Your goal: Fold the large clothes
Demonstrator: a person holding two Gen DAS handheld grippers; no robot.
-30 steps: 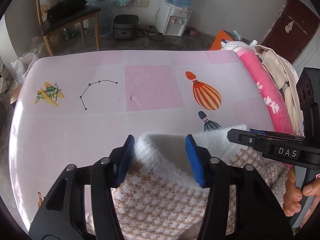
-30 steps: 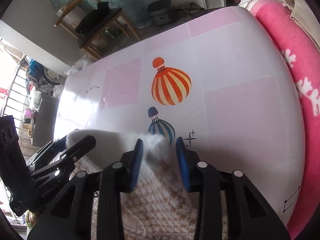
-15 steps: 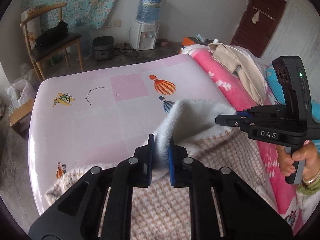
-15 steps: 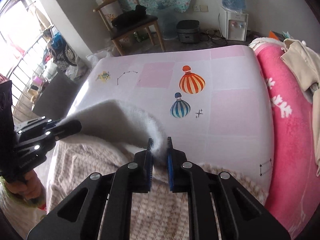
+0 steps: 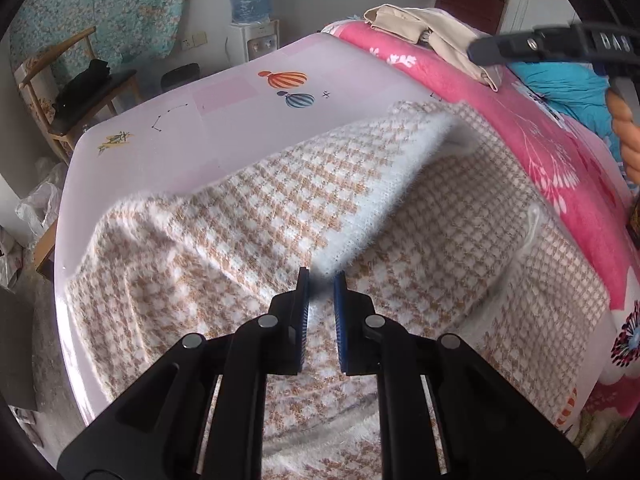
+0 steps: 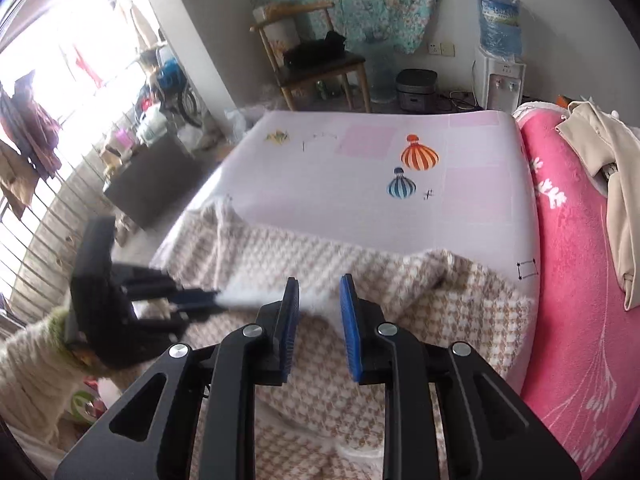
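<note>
A beige-and-white houndstooth sweater [image 5: 400, 240] with a fuzzy white hem [image 5: 384, 208] lies on the pale pink table cover [image 5: 224, 128], its far part folded back over the near part. My left gripper [image 5: 320, 280] is shut on the white hem, and the right wrist view shows it [image 6: 216, 298] pinching that edge. My right gripper [image 6: 319, 284] has its jaws opening, the pads apart and pressing nothing, with the sweater [image 6: 440, 304] lying below them. In the left wrist view the right gripper [image 5: 480, 50] hangs above the fabric's far right corner.
A pink blanket [image 6: 572, 280] with a beige garment [image 6: 608, 168] on it borders the table on the right. Beyond the far edge stand a wooden chair [image 6: 316, 60], a rice cooker [image 6: 416, 86] and a water dispenser [image 6: 498, 76]. The floor drops off at the table's left edge.
Both grippers closed on the white hem and carried it toward the near side, folding the sweater over itself. The right gripper's pads have since parted and left the hem.
</note>
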